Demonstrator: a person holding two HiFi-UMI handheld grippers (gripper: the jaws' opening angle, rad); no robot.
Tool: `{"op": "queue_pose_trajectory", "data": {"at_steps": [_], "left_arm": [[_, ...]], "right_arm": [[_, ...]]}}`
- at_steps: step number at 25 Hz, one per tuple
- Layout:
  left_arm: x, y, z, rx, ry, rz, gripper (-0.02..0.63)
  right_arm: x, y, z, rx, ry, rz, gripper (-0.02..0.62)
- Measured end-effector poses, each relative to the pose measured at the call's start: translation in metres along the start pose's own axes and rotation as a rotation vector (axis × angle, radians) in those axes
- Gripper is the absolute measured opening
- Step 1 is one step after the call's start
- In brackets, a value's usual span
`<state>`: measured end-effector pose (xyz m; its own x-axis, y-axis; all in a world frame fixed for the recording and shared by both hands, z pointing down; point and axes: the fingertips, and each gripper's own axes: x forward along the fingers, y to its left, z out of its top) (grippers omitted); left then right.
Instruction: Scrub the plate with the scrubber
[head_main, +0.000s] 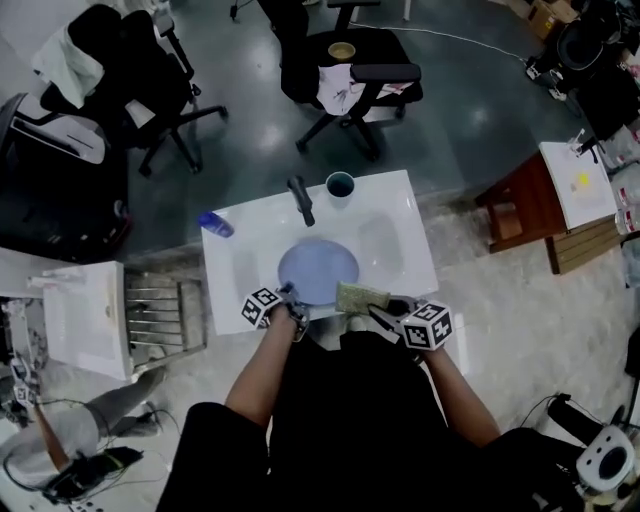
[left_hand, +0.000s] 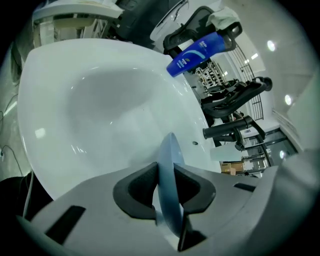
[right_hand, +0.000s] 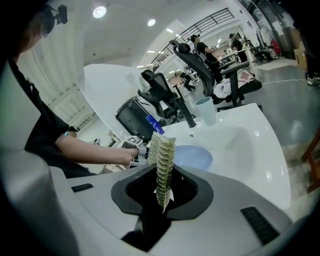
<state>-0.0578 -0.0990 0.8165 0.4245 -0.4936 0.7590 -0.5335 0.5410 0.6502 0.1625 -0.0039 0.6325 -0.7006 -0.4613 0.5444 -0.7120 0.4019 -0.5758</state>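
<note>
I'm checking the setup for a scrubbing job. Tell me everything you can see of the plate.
The plate is round, pale blue and smooth, with a thin rim. It sits in the white sink basin, before the tap. The left gripper is shut on its near edge, seen edge-on between the jaws. The scrubber in the right gripper is at its near right rim; contact can't be told.

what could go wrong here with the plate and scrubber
The left gripper pinches the round pale blue plate only at its thin rim, so scrubbing pressure might twist it loose into the white sink. The right gripper holds the green mesh scrubber by one edge; it may fold or slip when pressed.
</note>
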Motion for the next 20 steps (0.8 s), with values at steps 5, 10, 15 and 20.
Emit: {"op": "queue_pose_trajectory", "data": {"at_steps": [5,10,15,20], "left_arm": [[0.011,-0.006,-0.001,-0.037,0.043,-0.035,0.097],[0.018,-0.016,-0.008,-0.024,0.102,-0.104,0.114],[0.01,-0.026,-0.021,0.055,0.155,-0.17,0.167],[-0.03,-0.033,-0.022,0.23,0.112,-0.181,0.19]], "right_arm": [[0.0,0.004,-0.004,-0.005,0.013,-0.004,0.063],[0.0,0.008,-0.008,-0.009,0.022,0.007,0.063],[-0.002,0.008,-0.005,-0.015,0.003,0.011,0.063],[-0.01,-0.005,0.008,-0.052,-0.061,-0.026,0.063]]}}
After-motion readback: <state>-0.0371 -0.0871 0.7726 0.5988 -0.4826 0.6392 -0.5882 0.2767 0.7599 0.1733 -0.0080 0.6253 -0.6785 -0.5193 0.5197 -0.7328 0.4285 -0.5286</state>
